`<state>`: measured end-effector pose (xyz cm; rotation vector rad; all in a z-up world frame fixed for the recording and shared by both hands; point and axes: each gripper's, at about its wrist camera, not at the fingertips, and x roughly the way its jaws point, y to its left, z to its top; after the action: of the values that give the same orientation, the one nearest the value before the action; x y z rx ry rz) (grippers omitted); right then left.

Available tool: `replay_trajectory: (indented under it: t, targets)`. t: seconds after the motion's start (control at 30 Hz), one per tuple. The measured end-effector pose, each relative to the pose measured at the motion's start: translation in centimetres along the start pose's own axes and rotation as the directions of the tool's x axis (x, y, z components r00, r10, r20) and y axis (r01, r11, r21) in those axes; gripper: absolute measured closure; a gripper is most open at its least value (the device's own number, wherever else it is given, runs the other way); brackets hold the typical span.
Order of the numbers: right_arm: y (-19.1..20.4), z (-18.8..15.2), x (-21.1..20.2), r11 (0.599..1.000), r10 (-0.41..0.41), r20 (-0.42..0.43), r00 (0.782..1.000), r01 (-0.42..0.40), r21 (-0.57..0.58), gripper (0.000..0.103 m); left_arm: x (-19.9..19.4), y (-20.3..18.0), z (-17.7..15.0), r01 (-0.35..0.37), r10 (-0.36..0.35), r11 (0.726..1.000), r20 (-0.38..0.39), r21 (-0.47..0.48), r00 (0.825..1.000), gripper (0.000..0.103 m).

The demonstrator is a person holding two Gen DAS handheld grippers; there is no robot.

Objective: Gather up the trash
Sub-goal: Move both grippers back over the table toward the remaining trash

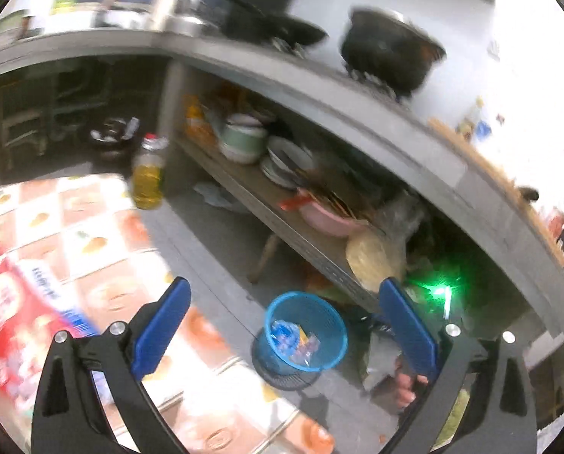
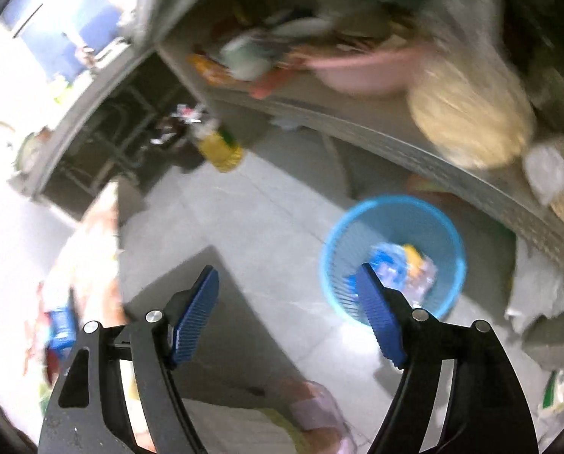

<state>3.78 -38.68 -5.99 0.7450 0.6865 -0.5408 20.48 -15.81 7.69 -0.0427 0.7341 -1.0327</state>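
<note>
Nearest the lens, both claws stand wide apart with nothing between their blue pads: the left gripper [image 1: 284, 327] is spread as far as it goes, the right gripper [image 2: 287, 316] a little less, so neither has hold of any trash. Just past the fingertips sits the blue mesh bin [image 1: 333, 344] on the grey floor [image 1: 221, 249], placed beside the low shelf where it is easy to reach from the table; crumpled blue and yellow wrappers [image 1: 295, 340] already lie in its bottom, which suggests a drop has been made there. To the left, the tiled-pattern tablecloth [image 1: 104, 242] carries a red and white packet [image 1: 13, 302], blurred, possibly the next piece to collect. A bottle of yellow oil [image 1: 147, 174] stands further off. Beyond it the shelf [image 1: 282, 223] holds a pink basin [image 1: 331, 221], stacked plates [image 1: 285, 159] and a pale round bundle [image 1: 373, 257], stowed under the worktop, where a black pot [image 1: 390, 51] rests on a burner
</note>
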Motion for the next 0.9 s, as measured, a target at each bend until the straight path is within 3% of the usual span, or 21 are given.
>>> replay_trajectory:
  t: [0.2, 0.37, 0.47, 0.53, 0.63, 0.7, 0.77, 0.9]
  targets:
    - [9.1, 0.4, 0.0, 0.977, 0.133, -0.034, 0.991, -0.136, -0.162, 0.031, -8.2, 5.3, -2.1, -0.196, 0.202, 0.977, 0.069, -0.082, 0.977, 0.006]
    - [17.6, -0.2, 1.0, 0.909, 0.244, -0.119, 0.962, -0.270, -0.318, 0.031, -15.7, 9.9, -5.6, -0.361, 0.391, 0.905, 0.106, -0.223, 0.914, 0.005]
    - [22.8, -1.0, 1.8, 0.854, 0.299, -0.202, 0.933, -0.356, -0.379, 0.031, -19.3, 12.4, -8.0, -0.426, 0.472, 0.854, 0.099, -0.299, 0.876, 0.005]
    - [25.9, -1.8, 2.1, 0.809, 0.354, -0.272, 0.895, -0.439, -0.391, 0.031, -21.4, 13.6, -9.4, -0.460, 0.517, 0.822, 0.102, -0.336, 0.850, 0.005]
    - [28.5, -3.2, 1.4, 0.765, 0.408, -0.333, 0.850, -0.517, -0.384, 0.031, -22.9, 15.3, -11.0, -0.475, 0.548, 0.792, 0.104, -0.383, 0.830, 0.005]
    - [29.8, -4.4, 0.7, 0.743, 0.426, -0.359, 0.830, -0.548, -0.384, 0.031, -23.3, 16.5, -11.9, -0.463, 0.546, 0.781, 0.097, -0.420, 0.832, 0.005]
    - [30.2, -5.4, 0.2, 0.735, 0.430, -0.373, 0.823, -0.558, -0.386, 0.031, -23.2, 18.2, -12.6, -0.437, 0.529, 0.766, 0.075, -0.472, 0.846, 0.005]
    - [30.5, -7.0, -0.6, 0.745, 0.416, -0.389, 0.822, -0.553, -0.372, 0.031, -22.4, 21.1, -13.2, -0.349, 0.457, 0.744, 0.052, -0.570, 0.888, 0.006]
